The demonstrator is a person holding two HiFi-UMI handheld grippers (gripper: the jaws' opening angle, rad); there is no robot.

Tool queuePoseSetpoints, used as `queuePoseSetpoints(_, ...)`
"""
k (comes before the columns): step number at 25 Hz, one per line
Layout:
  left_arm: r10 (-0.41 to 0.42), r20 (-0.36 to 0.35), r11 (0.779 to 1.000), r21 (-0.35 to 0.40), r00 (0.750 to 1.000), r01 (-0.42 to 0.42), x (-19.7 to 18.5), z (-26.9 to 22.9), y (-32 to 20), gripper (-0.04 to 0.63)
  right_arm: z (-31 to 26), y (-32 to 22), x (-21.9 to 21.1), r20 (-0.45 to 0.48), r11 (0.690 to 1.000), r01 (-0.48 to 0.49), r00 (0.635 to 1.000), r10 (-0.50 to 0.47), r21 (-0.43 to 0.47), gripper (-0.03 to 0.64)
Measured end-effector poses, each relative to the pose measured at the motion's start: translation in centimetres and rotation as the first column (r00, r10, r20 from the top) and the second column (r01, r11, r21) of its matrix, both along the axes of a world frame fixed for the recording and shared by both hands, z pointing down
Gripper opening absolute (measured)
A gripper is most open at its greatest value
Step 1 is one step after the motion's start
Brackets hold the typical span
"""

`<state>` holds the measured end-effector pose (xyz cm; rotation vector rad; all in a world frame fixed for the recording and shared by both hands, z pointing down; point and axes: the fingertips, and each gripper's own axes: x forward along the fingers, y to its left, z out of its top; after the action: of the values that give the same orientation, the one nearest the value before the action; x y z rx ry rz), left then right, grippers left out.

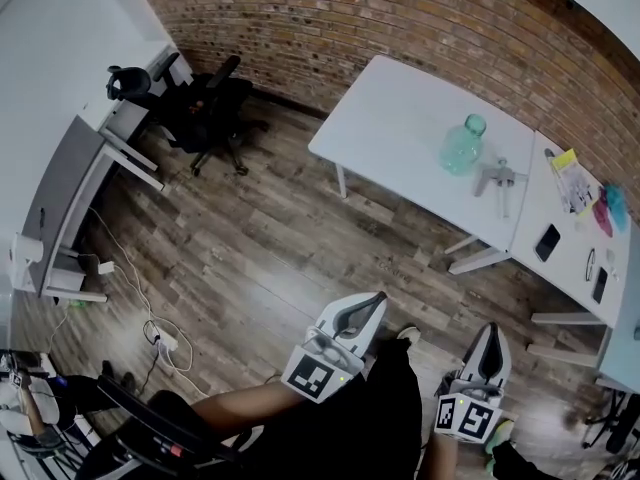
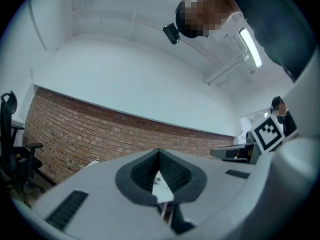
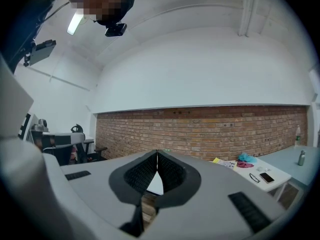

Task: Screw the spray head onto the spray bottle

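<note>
Item 1: pale green translucent plastic spray bottle (image 1: 462, 148), round-bodied, narrow neck uppermost with no head on it. It appears to be standing upright toward the right end of the white worktop (image 1: 400, 118).

Item 2: grey plastic trigger spray head (image 1: 497, 178). It is lying on its side on the same worktop, just right of the bottle and apart from it, its thin dip tube pointing toward the near edge.

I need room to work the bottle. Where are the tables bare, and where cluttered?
Bare: the white table left of the bottle, up to its far corner. The spray head lies just right of the bottle. Crowded: the next table, with papers and a phone.
</note>
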<state>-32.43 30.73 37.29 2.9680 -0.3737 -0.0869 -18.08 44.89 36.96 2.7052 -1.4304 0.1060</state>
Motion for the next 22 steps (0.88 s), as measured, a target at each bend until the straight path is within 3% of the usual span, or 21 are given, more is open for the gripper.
queuePoseSetpoints(8,-0.047,0.024,0.999,0.007,0.999,0.047,2.8,-0.3,0.1,0.002,-0.1,-0.5,3.9,0.001,0.999,0.038,0.999,-0.038,0.009,0.008)
queuePoseSetpoints(22,-0.118,0.01,0.99,0.074,0.993,0.117,13.2,-1.4,0.6,0.002,0.4,2.5,14.5,0.015,0.998,0.064,0.998,-0.065,0.026,0.008)
